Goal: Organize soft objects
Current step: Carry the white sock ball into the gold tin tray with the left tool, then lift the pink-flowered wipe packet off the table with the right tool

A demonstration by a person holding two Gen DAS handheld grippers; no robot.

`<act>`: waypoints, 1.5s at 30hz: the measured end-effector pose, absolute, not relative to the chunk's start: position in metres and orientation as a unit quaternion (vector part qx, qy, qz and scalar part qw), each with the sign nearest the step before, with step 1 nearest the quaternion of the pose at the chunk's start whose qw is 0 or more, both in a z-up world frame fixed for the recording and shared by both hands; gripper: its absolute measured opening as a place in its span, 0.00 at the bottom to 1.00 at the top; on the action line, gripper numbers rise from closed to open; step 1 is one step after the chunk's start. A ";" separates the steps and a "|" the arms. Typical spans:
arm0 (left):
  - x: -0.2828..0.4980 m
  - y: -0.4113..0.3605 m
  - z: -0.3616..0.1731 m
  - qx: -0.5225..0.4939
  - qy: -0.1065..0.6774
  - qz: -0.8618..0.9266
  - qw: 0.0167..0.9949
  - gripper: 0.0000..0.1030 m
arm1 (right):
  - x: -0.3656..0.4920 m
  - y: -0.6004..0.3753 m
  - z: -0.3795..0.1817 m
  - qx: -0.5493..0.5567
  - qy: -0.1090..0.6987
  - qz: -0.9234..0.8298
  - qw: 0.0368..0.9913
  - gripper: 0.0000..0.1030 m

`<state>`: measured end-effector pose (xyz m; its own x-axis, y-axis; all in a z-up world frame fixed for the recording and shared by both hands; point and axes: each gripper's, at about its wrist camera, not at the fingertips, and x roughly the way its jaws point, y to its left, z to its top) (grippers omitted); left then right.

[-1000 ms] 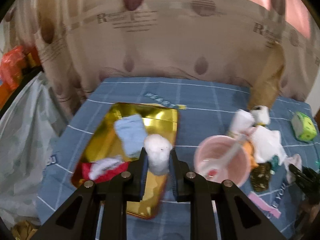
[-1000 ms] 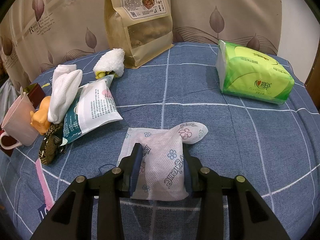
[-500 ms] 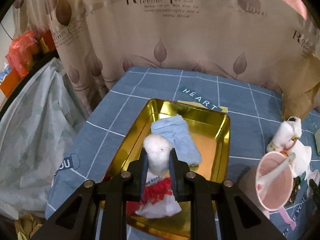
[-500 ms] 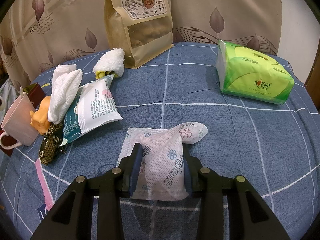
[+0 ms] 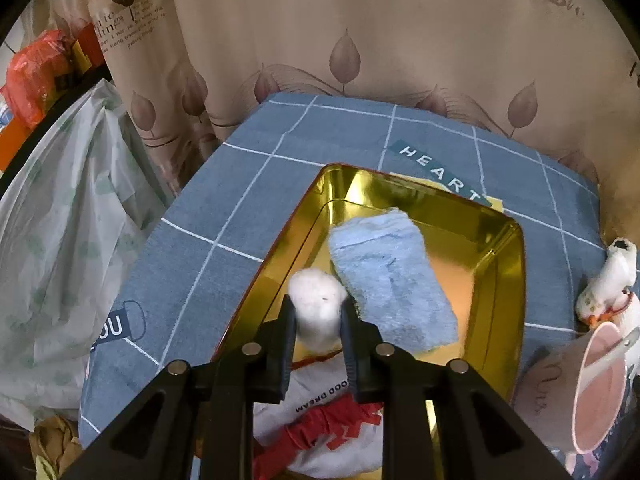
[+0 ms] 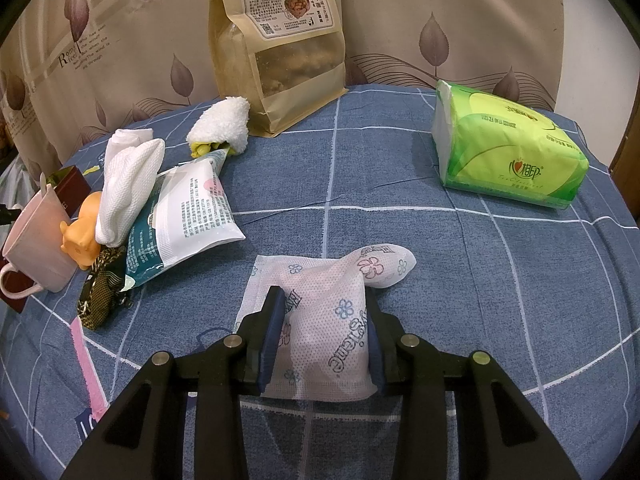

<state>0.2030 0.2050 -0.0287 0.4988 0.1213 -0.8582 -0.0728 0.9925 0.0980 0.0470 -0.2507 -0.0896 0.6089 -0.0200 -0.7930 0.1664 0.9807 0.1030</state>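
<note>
Item: white cotton ball [image 5: 318, 312], held between the pads of the left gripper [image 5: 317, 322], whose jaws are just beginning to open around it.

Change: a second ago this ball hung over the near edge of the gold tray [image 5: 516, 256], with the pink cup in the middle of the view. Now the gripper has travelled left and down, and the ball sits low over the tray's near-left part, just left of the folded blue towel [image 5: 390, 280] and just beyond the white cloth with red trim [image 5: 324, 428]. The grip, firm half a second ago, is starting to ease.

Meaning, as a judgement: this is the release step; the ball counts as the third soft piece delivered to the tray once the pads part fully.

Appearance: round, fluffy, bright white, one small dark speck on its face, slightly pinched at the sides by the pads.

Second entry: right gripper [image 6: 326, 332], unmoved, closed on a white flower-printed sachet [image 6: 332, 316] that lies on the blue checked table [image 6: 500, 300], well apart from the tray. Judged next in line. A white rolled towel [image 6: 224, 124] and a white mesh cloth [image 6: 128, 184] remain unsorted beyond the sachet.
</note>
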 end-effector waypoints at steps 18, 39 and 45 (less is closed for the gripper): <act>0.204 0.208 -0.035 0.029 0.509 0.062 0.858 0.28 | 0.047 -0.250 -0.090 0.081 0.440 -0.054 0.893 0.35; 0.139 0.196 -0.013 0.045 0.471 0.077 0.877 0.28 | 0.048 -0.247 -0.090 0.076 0.440 -0.057 0.893 0.35; 0.110 0.195 -0.013 0.047 0.464 0.075 0.881 0.28 | 0.048 -0.247 -0.090 0.072 0.441 -0.060 0.893 0.35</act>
